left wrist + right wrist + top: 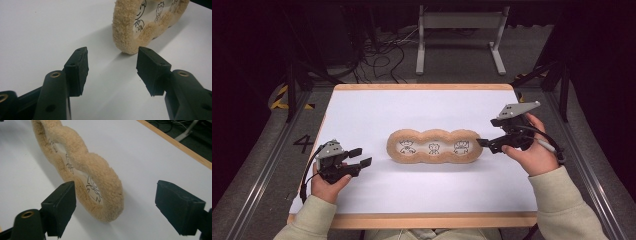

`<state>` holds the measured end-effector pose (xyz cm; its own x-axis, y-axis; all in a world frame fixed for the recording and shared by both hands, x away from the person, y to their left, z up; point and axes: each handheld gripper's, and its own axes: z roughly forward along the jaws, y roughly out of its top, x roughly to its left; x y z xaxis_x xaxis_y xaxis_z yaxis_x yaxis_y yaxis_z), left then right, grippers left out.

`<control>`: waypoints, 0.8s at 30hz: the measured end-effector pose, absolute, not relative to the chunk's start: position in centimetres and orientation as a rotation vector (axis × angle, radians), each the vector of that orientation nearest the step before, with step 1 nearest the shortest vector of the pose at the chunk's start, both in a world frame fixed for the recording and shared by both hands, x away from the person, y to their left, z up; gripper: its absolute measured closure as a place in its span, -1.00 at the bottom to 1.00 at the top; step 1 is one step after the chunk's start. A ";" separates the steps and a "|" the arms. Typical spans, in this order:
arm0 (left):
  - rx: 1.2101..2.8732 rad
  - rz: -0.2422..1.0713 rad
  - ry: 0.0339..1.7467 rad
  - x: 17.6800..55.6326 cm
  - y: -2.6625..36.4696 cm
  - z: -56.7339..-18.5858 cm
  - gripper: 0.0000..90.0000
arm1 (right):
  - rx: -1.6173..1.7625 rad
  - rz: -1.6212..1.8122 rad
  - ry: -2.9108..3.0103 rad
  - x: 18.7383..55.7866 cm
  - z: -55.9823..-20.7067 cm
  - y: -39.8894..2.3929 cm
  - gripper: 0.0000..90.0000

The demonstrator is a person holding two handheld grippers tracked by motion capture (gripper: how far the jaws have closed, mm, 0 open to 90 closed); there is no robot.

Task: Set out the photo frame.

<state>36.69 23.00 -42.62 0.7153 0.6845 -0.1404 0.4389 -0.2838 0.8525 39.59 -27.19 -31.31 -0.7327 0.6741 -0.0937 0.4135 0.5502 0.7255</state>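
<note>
A fleecy tan frame lies flat at the centre of the high view on a white table, its three round windows each showing a black line drawing of a cartoon figure. The only lettering that can be made out is on the chest of the nearest figure in the left gripper view, where it looks like "DM"; the other drawings are too small or too slanted to read. A painted "4" marks the floor at the left edge of the high view.

The left gripper, at lower left, has its jaws well apart and empty, pointing at the frame's near end but clear of it. The right gripper, at right centre, is at the frame's other end; in its own view the jaws stand wide, the frame's end between them, touching neither pad. The frame runs off the top of both gripper views.
</note>
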 end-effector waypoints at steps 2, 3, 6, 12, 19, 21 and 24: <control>1.929 0.313 0.865 36.7 23.0 -42.6 -0.03 | 0.929 1.016 2.395 39.2 -31.8 -27.9 -0.60; 1.929 0.313 0.865 36.7 23.0 -42.6 -0.03 | 0.946 1.029 2.386 39.0 -32.1 -28.1 -0.60; 1.930 0.316 0.865 36.7 23.0 -42.7 -0.03 | 0.973 1.053 2.371 38.5 -33.1 -28.9 -0.60; 1.938 0.303 0.866 36.8 22.9 -42.8 -0.03 | 1.032 1.079 2.346 38.0 -35.2 -30.1 -0.61; 1.939 0.315 0.859 36.9 22.9 -42.9 -0.03 | 1.074 1.120 2.311 37.4 -37.0 -30.8 -0.61; 1.941 0.314 0.861 36.9 22.9 -42.9 -0.02 | 1.071 1.135 2.290 37.1 -37.8 -31.0 -0.61; 1.938 0.312 0.856 36.8 22.9 -42.9 -0.02 | 1.060 1.151 2.290 37.0 -38.4 -31.1 -0.61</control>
<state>36.85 22.93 -42.87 0.7209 0.6801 -0.1332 0.4346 -0.2939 0.8513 36.95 -31.15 -38.44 -0.6509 0.7591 0.0096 0.4605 0.3847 0.7999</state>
